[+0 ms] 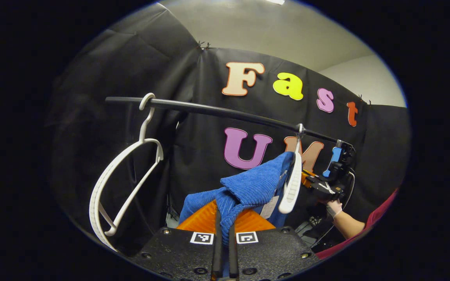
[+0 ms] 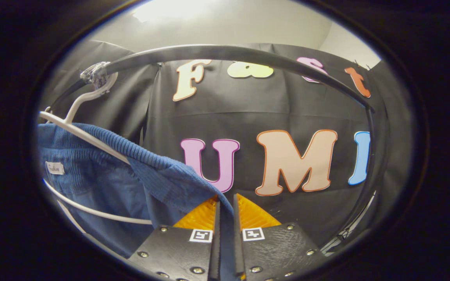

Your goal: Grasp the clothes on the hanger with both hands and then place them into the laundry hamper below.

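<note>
Black cloth walls back a dark rail [image 1: 225,112] carrying two white hangers: an empty hanger [image 1: 121,187] and the blue garment's hanger [image 1: 292,183]. Left gripper [image 1: 224,226] is clamped on the blue ribbed garment [image 1: 248,187]. Right gripper [image 2: 225,218] pinches the garment's other edge.

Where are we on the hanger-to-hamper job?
Done: both grasps. The left gripper and right gripper each have their fingers shut on the blue garment. In hand: the garment is still draped on the white hanger under the rail. Left: pull it free, lower it into the hamper.
</note>
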